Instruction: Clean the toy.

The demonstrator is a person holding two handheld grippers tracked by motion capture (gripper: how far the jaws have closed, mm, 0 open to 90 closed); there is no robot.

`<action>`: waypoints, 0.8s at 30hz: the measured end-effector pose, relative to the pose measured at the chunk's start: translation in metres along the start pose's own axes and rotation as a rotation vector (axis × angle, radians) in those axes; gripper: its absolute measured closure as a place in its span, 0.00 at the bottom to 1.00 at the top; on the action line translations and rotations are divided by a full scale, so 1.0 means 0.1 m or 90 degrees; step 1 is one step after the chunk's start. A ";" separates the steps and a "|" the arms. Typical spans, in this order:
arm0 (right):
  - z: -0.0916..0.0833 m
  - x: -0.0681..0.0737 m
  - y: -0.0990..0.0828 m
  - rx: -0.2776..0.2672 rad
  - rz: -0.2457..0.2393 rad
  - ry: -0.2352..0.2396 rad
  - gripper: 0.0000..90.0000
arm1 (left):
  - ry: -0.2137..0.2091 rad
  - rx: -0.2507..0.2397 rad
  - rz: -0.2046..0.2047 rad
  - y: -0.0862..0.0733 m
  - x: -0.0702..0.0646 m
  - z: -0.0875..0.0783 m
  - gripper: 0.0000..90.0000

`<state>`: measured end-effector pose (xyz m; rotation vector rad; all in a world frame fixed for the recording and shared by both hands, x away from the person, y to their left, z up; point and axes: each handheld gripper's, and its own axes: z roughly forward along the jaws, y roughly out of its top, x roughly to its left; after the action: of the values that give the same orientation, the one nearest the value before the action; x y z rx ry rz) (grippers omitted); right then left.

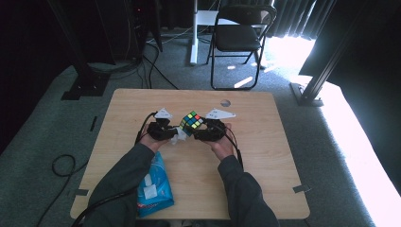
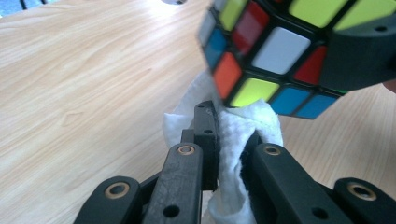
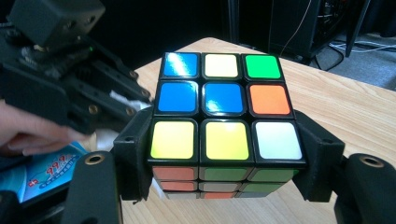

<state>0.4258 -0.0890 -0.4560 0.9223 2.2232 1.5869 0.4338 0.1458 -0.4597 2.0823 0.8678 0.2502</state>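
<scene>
Item 1, your right gripper (image 3: 224, 186): jaws set wide and clamped on two opposite sides of the puzzle cube (image 3: 223, 121). The cube is lifted clear of the desk (image 1: 265, 156), between your two hands near the desk's middle. In the right gripper view its upper face reads, row by row from the far edge: blue, yellow, green; blue, blue, orange; yellow, yellow, white. No logo or lettering shows on any sticker. A cube has no long axis; in the high view it sits turned corner-on, one edge pointing toward your left gripper.

Item 2, your left gripper (image 2: 229, 135): jaws narrow, pinched on a crumpled white wipe (image 2: 238, 140). The wipe's bunched tip presses against the lower corner of the cube, at the orange and yellow stickers. The rest of the wipe trails down between the jaws.

Item 3, blue wipe packet (image 1: 153, 187): flat on the desk under your left forearm, long axis running roughly toward you. Red figures "99.9" can be read on its label in the right gripper view; the smaller print is too fine to read.

Item 4, black folding chair (image 1: 239, 38): on the floor beyond the desk.
</scene>
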 end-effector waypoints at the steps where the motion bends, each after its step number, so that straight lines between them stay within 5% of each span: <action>1: 0.00 0.00 0.00 0.000 -0.001 -0.001 0.38 | 0.001 -0.001 -0.001 0.00 0.01 -0.01 0.95; 9: -0.01 -0.02 -0.02 0.008 -0.006 -0.023 0.38 | 0.010 -0.032 -0.012 0.02 0.06 -0.15 0.95; 24: 0.10 -0.01 -0.10 0.039 -0.001 -0.033 0.38 | -0.017 -0.068 0.031 0.18 -0.09 -0.31 0.95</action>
<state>0.4288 -0.0843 -0.4685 0.9661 2.2478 1.4848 0.4214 0.1521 -0.4252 2.0041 0.7729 0.2880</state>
